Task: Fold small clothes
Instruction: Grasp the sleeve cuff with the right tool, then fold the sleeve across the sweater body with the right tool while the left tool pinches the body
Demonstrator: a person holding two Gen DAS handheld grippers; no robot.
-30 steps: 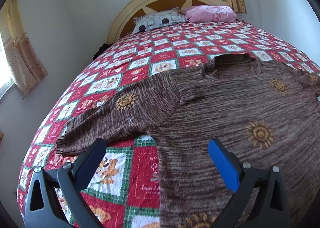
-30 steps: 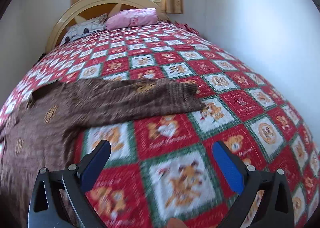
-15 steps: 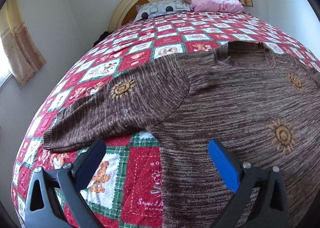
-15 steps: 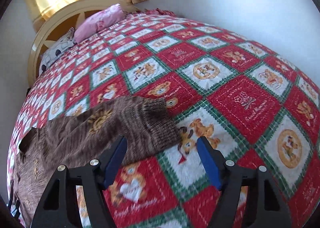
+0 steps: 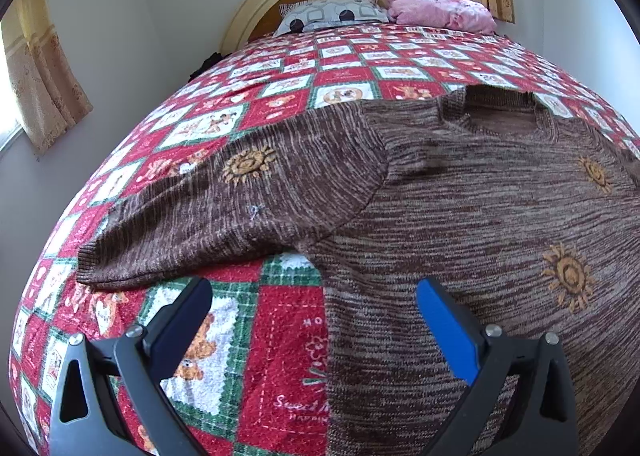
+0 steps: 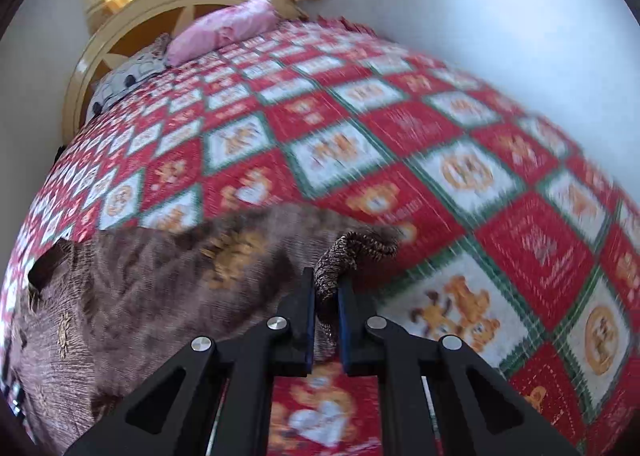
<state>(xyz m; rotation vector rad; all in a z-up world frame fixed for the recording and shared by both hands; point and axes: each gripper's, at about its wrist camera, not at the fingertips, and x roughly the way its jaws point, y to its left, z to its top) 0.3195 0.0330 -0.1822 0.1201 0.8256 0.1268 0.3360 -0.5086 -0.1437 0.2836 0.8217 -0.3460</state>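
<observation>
Brown knit sweater (image 5: 460, 208) flat on bed, one cuff (image 6: 352, 252) lifted.

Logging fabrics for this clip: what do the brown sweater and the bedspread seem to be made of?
Brown sweater: a soft marled knit, probably wool or acrylic, matte, with visible ribbed rows. Bedspread: looks like woven cotton or terry, with a nubby looped surface, matte.

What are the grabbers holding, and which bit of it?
The right gripper pinches the brown sweater by its sleeve cuff. The left gripper holds nothing.
</observation>
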